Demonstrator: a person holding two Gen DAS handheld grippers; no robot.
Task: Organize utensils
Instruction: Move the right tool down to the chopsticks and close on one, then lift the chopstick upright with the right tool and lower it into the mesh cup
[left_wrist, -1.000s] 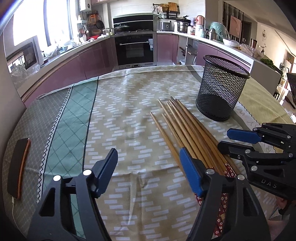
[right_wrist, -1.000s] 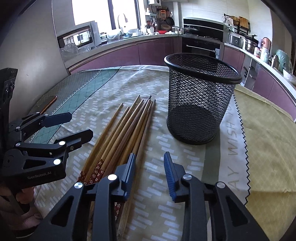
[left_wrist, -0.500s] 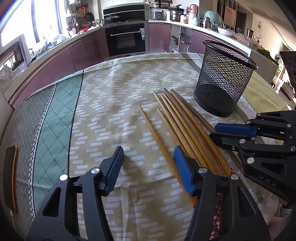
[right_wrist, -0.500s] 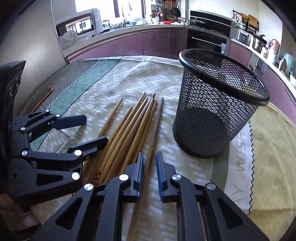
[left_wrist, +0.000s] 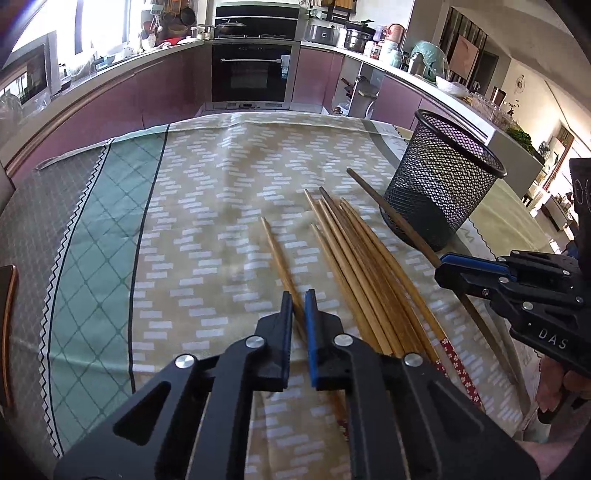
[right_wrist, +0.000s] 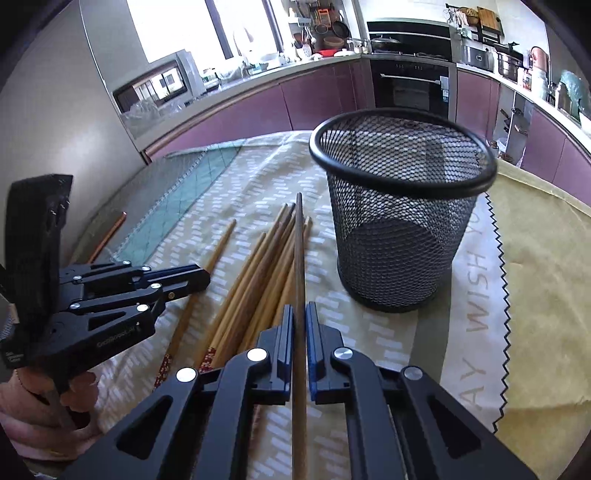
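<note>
Now two chopsticks are gripped, one in each pair of tongs, beside a mesh holder.

At the far left edge of the patterned tablecloth (left_wrist: 221, 206) a dark phone (left_wrist: 5, 314) is seen lying flat. Next, the left gripper (left_wrist: 299, 306) is clenched on a pale single chopstick (left_wrist: 275, 247) that is set apart from the bundle of chopsticks (left_wrist: 354, 251) lying on the cloth. Further right, a darker chopstick (right_wrist: 298, 258) is clamped between the closed jaws of the right gripper (right_wrist: 300, 321) and is held raised above the bundle, its tip pointing forward. At the right, the black mesh holder (right_wrist: 402, 229) is seen standing upright on the cloth, close beside the bundle.
</note>
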